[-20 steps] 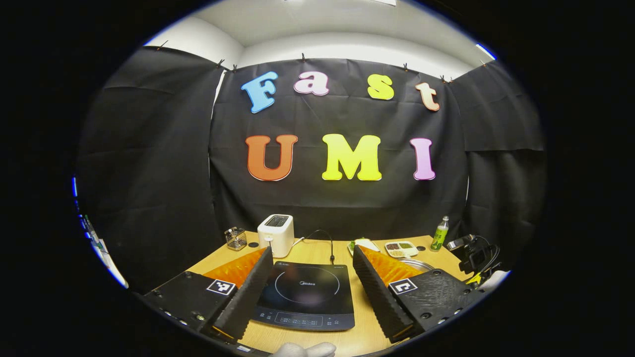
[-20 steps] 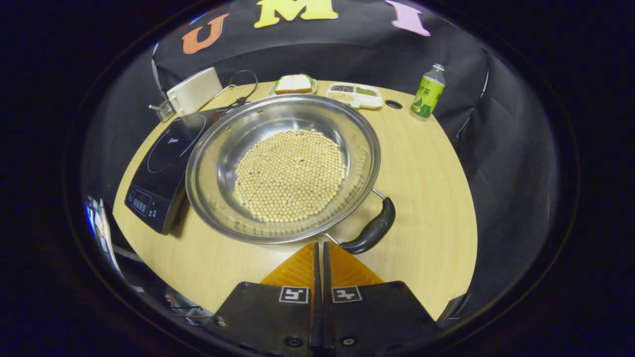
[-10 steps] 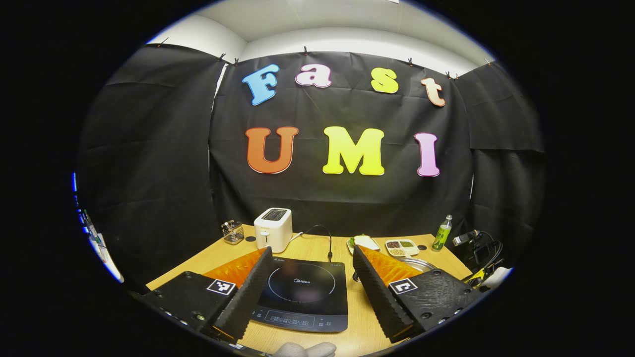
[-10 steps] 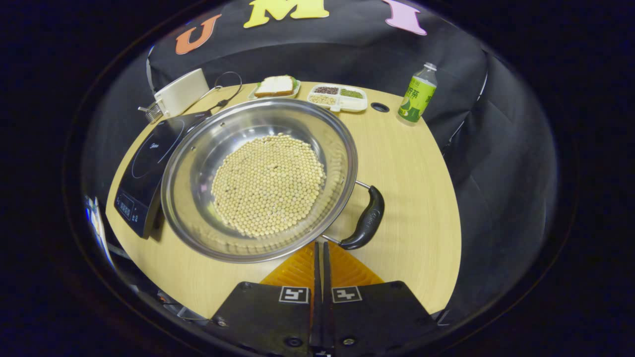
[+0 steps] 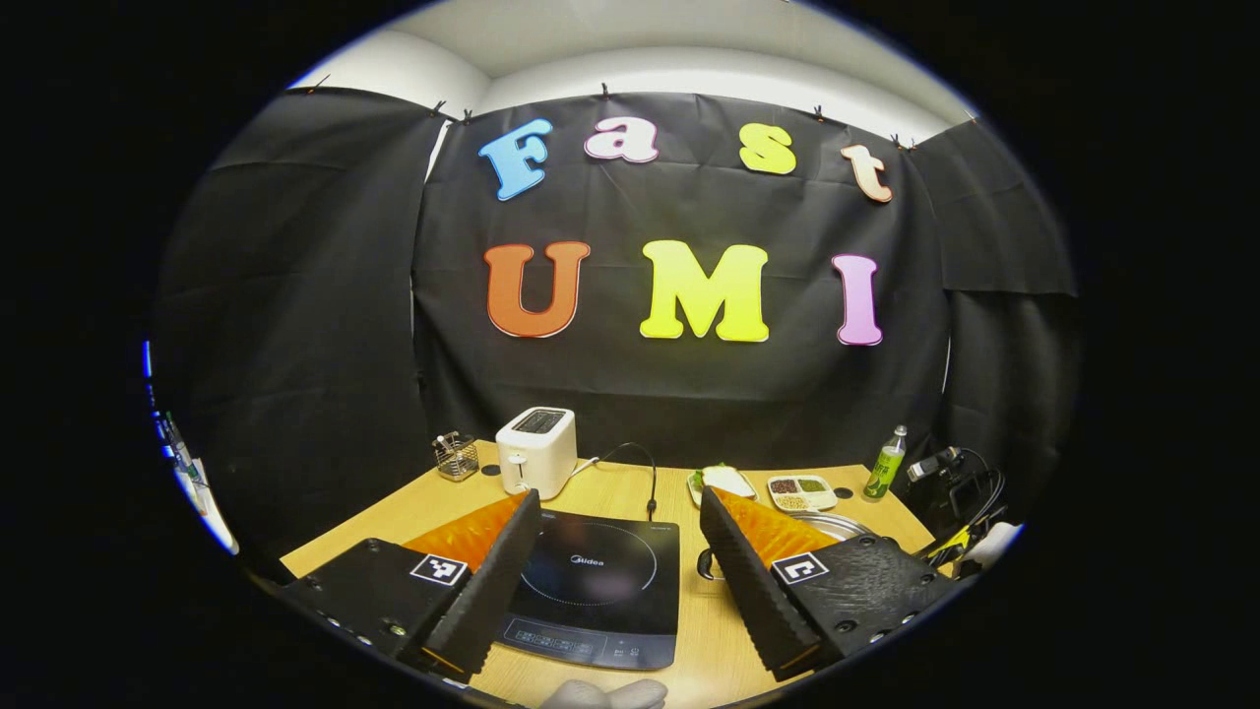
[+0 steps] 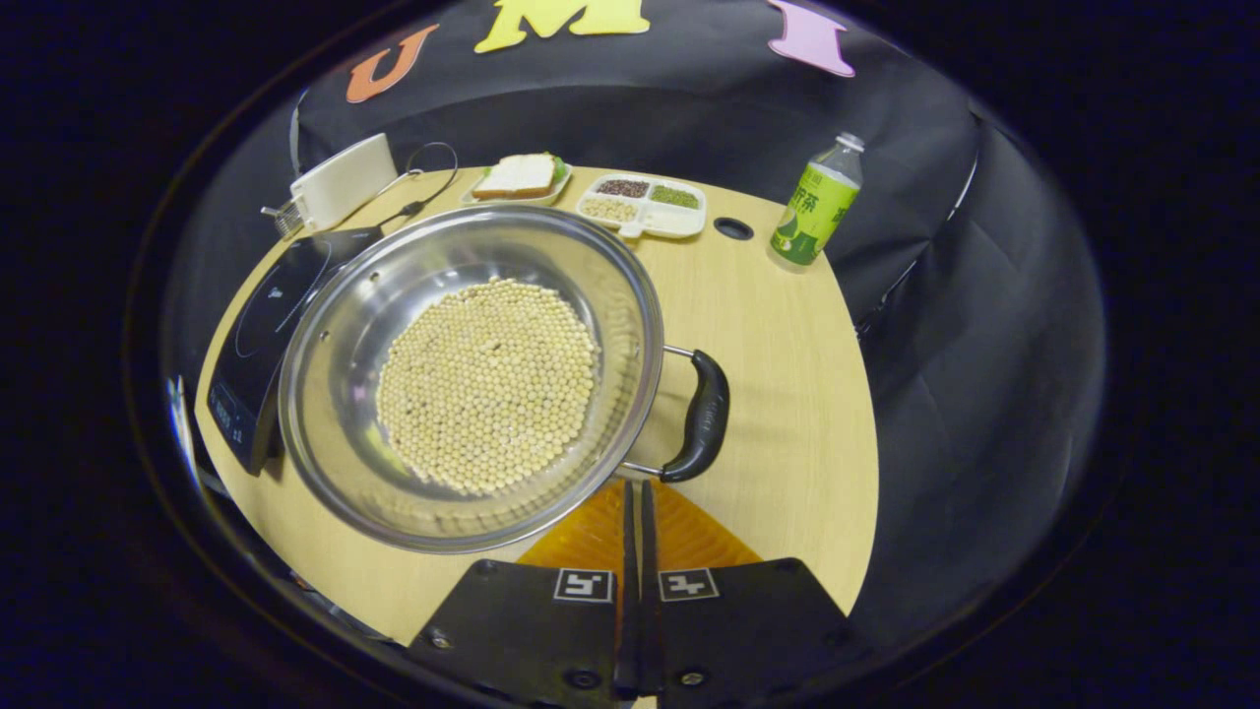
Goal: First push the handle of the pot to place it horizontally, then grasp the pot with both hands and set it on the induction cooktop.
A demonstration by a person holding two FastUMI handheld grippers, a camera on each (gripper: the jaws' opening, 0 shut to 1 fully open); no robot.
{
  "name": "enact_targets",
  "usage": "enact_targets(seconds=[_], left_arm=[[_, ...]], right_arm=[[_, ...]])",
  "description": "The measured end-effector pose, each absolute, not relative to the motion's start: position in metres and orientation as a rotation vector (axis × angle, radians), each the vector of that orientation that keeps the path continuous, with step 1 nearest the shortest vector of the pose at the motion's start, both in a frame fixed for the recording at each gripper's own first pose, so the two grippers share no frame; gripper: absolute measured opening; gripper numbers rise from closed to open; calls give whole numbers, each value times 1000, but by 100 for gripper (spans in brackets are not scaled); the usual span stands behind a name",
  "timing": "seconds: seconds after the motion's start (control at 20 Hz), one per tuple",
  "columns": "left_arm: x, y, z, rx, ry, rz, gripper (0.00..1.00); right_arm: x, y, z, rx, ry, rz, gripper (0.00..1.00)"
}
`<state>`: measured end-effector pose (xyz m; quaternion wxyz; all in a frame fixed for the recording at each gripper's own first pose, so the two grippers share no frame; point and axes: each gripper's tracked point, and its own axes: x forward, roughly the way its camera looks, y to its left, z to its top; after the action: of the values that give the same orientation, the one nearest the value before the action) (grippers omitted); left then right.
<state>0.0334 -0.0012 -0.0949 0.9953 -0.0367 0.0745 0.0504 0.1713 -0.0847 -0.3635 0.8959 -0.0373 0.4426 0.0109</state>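
A round steel pot (image 6: 463,374) of pale beans (image 6: 487,384) sits on the wooden table (image 6: 778,394), near its front edge in the right gripper view and hard against the right side of the black glass cooktop (image 6: 261,335). Its curved black handle (image 6: 701,416) juts from the rim toward the table's right edge, the grip's long axis running front to back, its near end just ahead of the right gripper (image 6: 635,492). That gripper's fingers are pressed together with nothing between them, and whether their tips touch the handle cannot be told. In the left gripper view the left gripper (image 5: 620,522) hangs wide open over the cooktop (image 5: 596,586) near the front edge, its ridged fingers (image 5: 492,581) framing the flat panel, with the pot's rim (image 5: 832,520) and far handle (image 5: 705,563) peeking past the right finger. Along the back edge stand a boxy white toaster (image 6: 340,182), a sandwich plate (image 6: 519,179), a divided tray (image 6: 645,202) and a green bottle (image 6: 812,202) toward the back right corner
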Motion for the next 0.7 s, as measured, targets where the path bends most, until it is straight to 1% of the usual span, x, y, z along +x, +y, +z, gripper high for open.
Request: enact_targets(seconds=[0.05, 0.1, 0.15, 0.2, 0.25, 0.3, 0.35, 0.5, 0.55, 0.6, 0.65, 0.7], left_arm=[[35, -3, -95, -75, 153, 104, 96], [36, -5, -95, -78, 155, 107, 96], [37, -7, -93, -79, 151, 108, 96], [37, -8, -92, -78, 150, 107, 96], [37, -8, -91, -74, 149, 106, 96], [37, -10, -91, -70, 152, 101, 96], [34, -11, -91, -66, 151, 94, 96], [29, -14, -90, -46, 149, 65, 96], [28, -16, -91, -39, 146, 52, 96], [25, -17, -94, -31, 150, 40, 96], [24, -19, -97, -22, 155, 28, 96], [23, -21, -101, -14, 162, 13, 96]], right_arm=[[173, -87, -364, -76, 919, 24, 1], [173, -89, -364, -81, 917, 24, 4], [174, -92, -363, -86, 911, 21, 1], [174, -94, -362, -83, 904, 19, 0], [172, -95, -360, -79, 893, 13, 4], [170, -98, -357, -76, 881, 2, 4], [167, -100, -352, -76, 863, -8, 1], [151, -104, -332, -68, 800, -40, 1], [145, -104, -324, -60, 774, -48, 4], [136, -103, -317, -50, 749, -56, 3], [127, -100, -311, -39, 731, -55, 7], [117, -96, -304, -31, 710, -56, 9]])
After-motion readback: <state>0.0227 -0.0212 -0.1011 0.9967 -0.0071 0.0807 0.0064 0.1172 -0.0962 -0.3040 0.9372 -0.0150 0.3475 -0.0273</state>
